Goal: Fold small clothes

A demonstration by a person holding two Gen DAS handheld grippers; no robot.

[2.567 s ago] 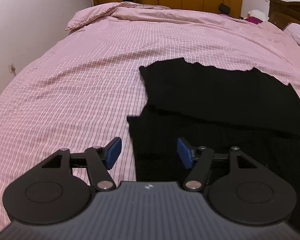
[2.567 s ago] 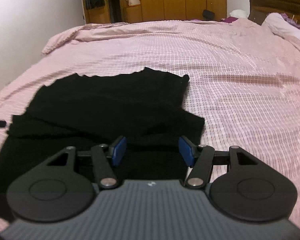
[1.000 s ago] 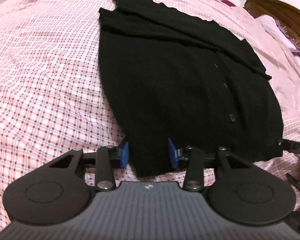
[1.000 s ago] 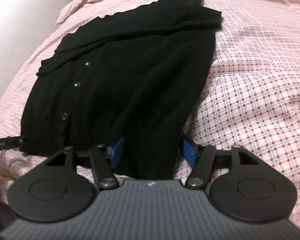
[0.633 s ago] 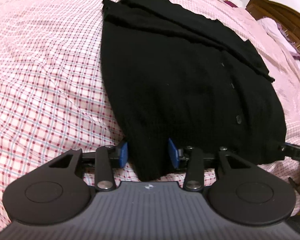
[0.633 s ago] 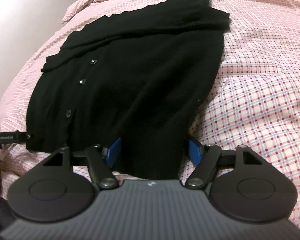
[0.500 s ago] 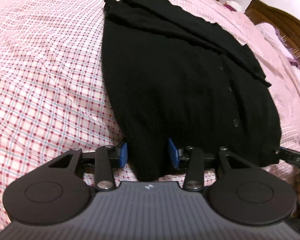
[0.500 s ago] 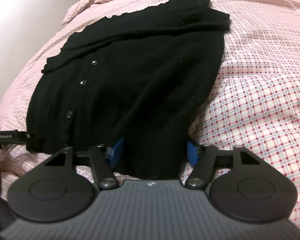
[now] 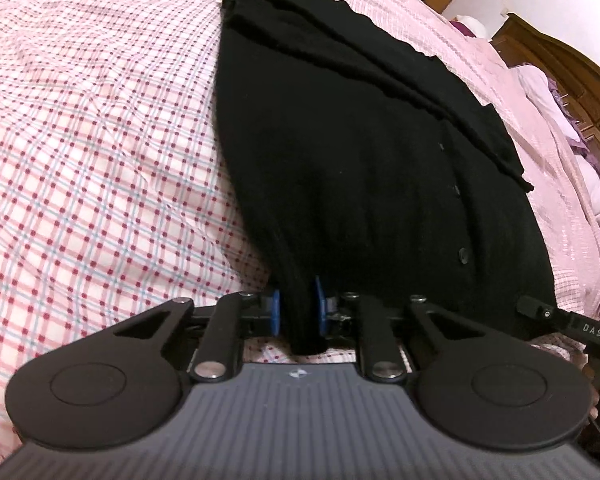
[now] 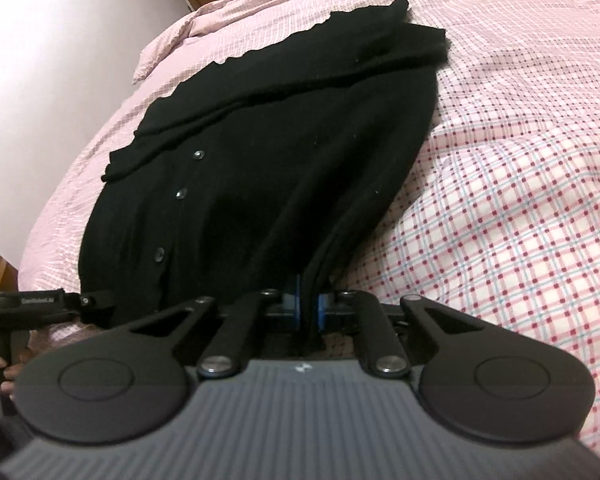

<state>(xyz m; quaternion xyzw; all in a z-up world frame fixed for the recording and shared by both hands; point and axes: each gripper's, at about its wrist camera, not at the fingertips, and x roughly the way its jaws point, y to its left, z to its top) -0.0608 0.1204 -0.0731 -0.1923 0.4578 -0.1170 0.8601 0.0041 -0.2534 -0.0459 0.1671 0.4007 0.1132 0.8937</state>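
Black knitted buttoned cardigan [image 9: 360, 184] lies on the pink checked bedcover [image 9: 100, 152]; left gripper [image 9: 297, 311] and right gripper [image 10: 308, 307] have just closed, each pinching its near hem.

Matt black knit cardigan [image 9: 340, 160] — checked cotton bedspread [image 9: 100, 140]

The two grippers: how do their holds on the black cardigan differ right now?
The left gripper pinches the cardigan at its near left corner; the right gripper pinches the near right corner. The left gripper's blue pads sit wider apart, around a thicker bunch of knit; the right gripper's are nearly together on a thin fold. Shared: both have just closed on the near edge, with the rest of the cardigan lying on the pink checked bedcover.
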